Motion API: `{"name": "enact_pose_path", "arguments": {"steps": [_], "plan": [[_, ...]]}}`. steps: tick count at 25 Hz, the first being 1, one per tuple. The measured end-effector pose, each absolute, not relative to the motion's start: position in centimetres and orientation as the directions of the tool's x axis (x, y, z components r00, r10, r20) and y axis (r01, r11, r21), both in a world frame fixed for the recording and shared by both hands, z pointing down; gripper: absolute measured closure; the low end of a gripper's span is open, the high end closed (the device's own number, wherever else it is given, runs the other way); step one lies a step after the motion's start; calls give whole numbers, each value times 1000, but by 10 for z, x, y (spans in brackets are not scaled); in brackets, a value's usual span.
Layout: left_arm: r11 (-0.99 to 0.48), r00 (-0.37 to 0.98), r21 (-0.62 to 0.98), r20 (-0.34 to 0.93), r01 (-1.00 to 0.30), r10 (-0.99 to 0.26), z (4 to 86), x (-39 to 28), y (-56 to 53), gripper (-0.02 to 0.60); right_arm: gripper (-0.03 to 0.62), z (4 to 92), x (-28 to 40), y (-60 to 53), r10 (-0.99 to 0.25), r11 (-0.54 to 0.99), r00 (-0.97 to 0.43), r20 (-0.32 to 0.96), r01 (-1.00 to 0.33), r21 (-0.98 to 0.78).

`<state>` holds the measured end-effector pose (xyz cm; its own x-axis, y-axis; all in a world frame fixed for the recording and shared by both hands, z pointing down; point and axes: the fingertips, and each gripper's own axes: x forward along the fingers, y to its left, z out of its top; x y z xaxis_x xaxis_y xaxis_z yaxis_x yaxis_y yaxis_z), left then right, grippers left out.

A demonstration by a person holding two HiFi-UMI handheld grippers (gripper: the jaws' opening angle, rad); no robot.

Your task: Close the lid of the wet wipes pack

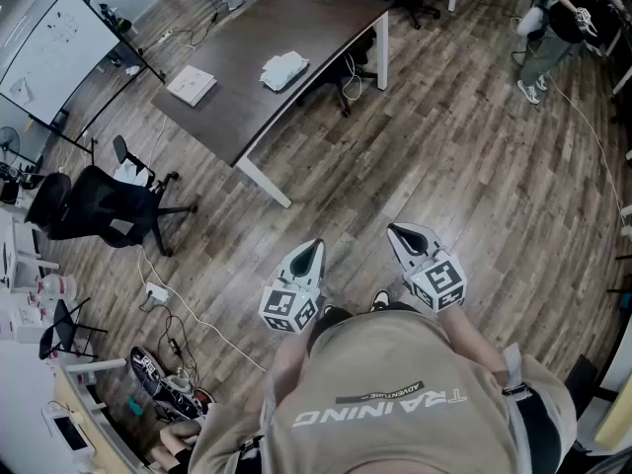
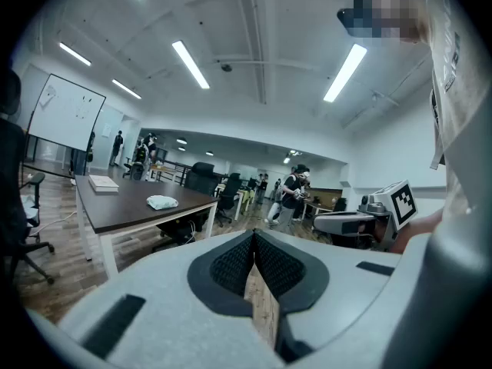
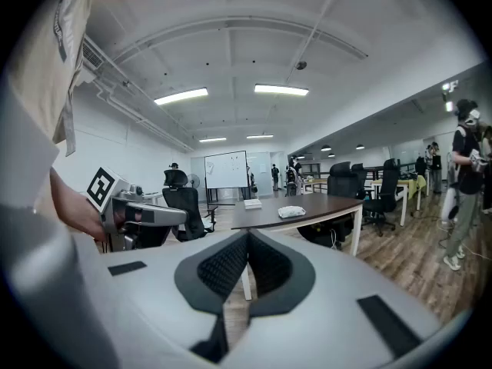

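The wet wipes pack (image 1: 284,70) lies on the dark brown table (image 1: 247,57), far ahead of me; it also shows as a pale packet (image 2: 162,202) in the left gripper view and as a small white packet (image 3: 292,211) in the right gripper view. My left gripper (image 1: 314,248) and right gripper (image 1: 395,231) are held close to my body over the wooden floor, well short of the table. Both are shut with nothing between their jaws. From this distance the pack's lid cannot be made out.
A white book or box (image 1: 192,84) lies on the table's left part. A black office chair (image 1: 104,205) and a whiteboard (image 1: 61,52) stand at the left, with cables (image 1: 183,314) on the floor. A person (image 1: 551,30) stands at the far right.
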<state>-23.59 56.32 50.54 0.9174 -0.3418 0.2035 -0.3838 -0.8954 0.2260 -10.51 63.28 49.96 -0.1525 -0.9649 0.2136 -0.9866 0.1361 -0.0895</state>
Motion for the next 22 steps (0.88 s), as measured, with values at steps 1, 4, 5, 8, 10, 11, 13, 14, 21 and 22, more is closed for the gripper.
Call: {"name": "enact_pose_path", "arguments": {"steps": [1,4,5,8,10,11,13,14,21,22], "plan": [[-895,916,223,206,-387,-345,505,-235,561,572,580,501,-104,632,-964,139,-154,216,-987,-84],[-894,913,219,213,-392,-348,505,-228,557,572,580,505,-99,632,-962,141,-156,225,-987,-80],[-893,913,222,215,-391,-346,505,-225,556,572,580,507,-97,632,-961,141,-156,227,-986,-85],[-891,912,230,219,-392,-346,503,-220,555,572,580,508,-92,628,-958,152,-171,232,-984,-97],[-887,909,230,226,-401,-352,503,-220,553,572,580,508,-91,622,-956,164,-183,228,-982,-97],[-883,905,233,232,-407,-356,505,-221,552,572,580,508,-90,618,-956,169,-187,225,-981,-98],[-875,899,242,247,-419,-362,510,-223,548,572,580,510,-88,610,-955,176,-195,222,-979,-99],[-872,896,246,256,-424,-363,513,-224,546,572,579,513,-87,606,-954,180,-199,227,-979,-100],[-850,887,294,297,-438,-354,538,-231,505,572,579,532,-97,567,-932,200,-225,283,-973,-113],[-849,890,302,293,-433,-350,539,-228,496,572,579,534,-96,561,-930,199,-224,292,-973,-113]]}}
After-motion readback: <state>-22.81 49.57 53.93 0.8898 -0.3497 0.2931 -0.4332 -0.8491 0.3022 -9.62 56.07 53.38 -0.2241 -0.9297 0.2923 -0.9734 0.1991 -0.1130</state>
